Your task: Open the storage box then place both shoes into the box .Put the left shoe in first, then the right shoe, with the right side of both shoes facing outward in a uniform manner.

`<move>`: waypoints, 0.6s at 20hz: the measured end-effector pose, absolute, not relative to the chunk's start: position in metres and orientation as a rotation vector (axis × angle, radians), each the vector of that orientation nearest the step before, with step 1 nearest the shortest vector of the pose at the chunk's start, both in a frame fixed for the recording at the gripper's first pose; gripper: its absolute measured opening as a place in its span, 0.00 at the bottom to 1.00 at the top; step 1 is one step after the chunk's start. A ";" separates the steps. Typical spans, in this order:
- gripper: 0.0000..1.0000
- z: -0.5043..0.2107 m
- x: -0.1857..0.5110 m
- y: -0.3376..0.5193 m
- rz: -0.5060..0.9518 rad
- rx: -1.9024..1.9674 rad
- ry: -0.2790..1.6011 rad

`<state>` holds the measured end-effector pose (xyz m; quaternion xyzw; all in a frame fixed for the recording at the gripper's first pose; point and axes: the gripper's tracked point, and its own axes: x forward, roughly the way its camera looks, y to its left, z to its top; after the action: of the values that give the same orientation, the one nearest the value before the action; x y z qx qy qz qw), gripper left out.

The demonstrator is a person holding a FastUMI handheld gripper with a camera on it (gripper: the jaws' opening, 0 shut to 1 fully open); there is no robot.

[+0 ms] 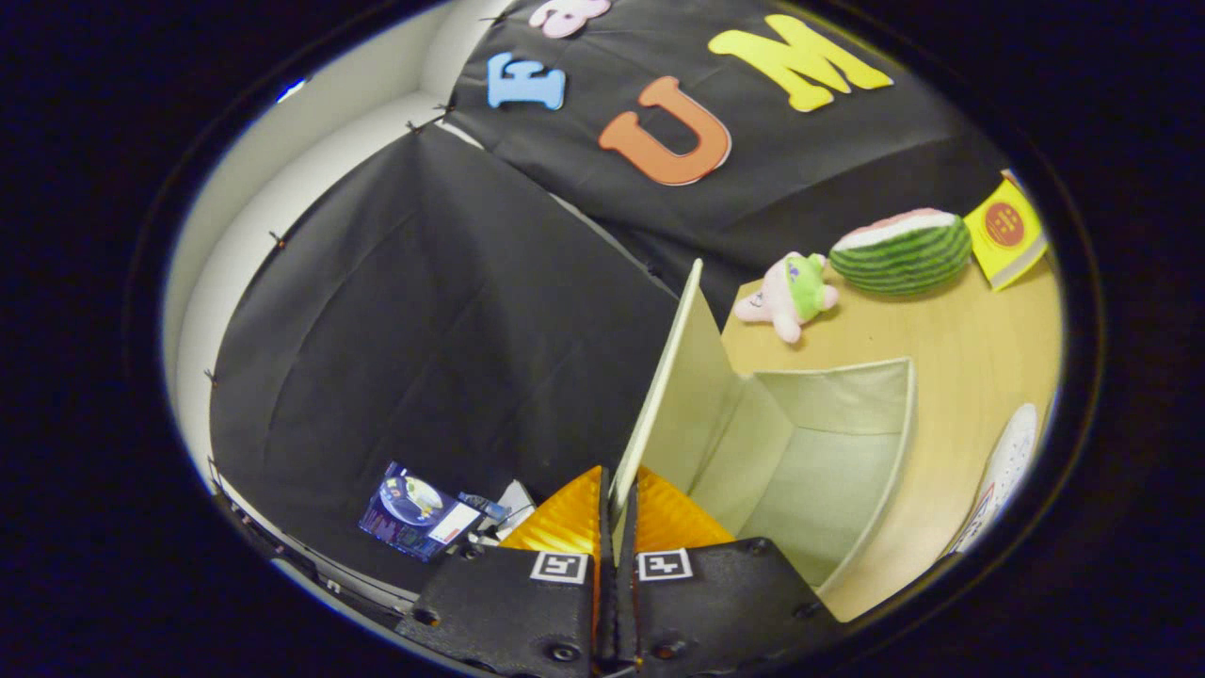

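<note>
**Lid pinched and raised, box open**

The gripper [618, 527] has its fingers nearly closed, both pressing on the bottom edge of the lid [673, 377], which stands upright between them and runs on ahead. The panel looks thin, stiff and light, so an edge pinch should do. Beside the lid lies the open storage box [847, 452], likely soft-walled. Beyond the box, a white shoe [1007, 466] lies on the wooden table [979, 348].
</note>
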<state>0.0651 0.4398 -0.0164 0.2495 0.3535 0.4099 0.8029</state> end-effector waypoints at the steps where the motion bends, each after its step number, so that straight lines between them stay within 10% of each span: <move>1: 0.07 -0.015 0.065 0.455 0.899 0.480 0.752; 5: 0.19 -0.008 0.064 0.511 0.937 0.343 0.713; 9: 0.81 0.000 0.062 0.523 0.925 0.228 0.599; 12: 0.94 0.008 0.060 0.521 0.905 0.200 0.521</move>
<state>0.0596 0.5208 0.0085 0.0953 0.2482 0.4316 0.8620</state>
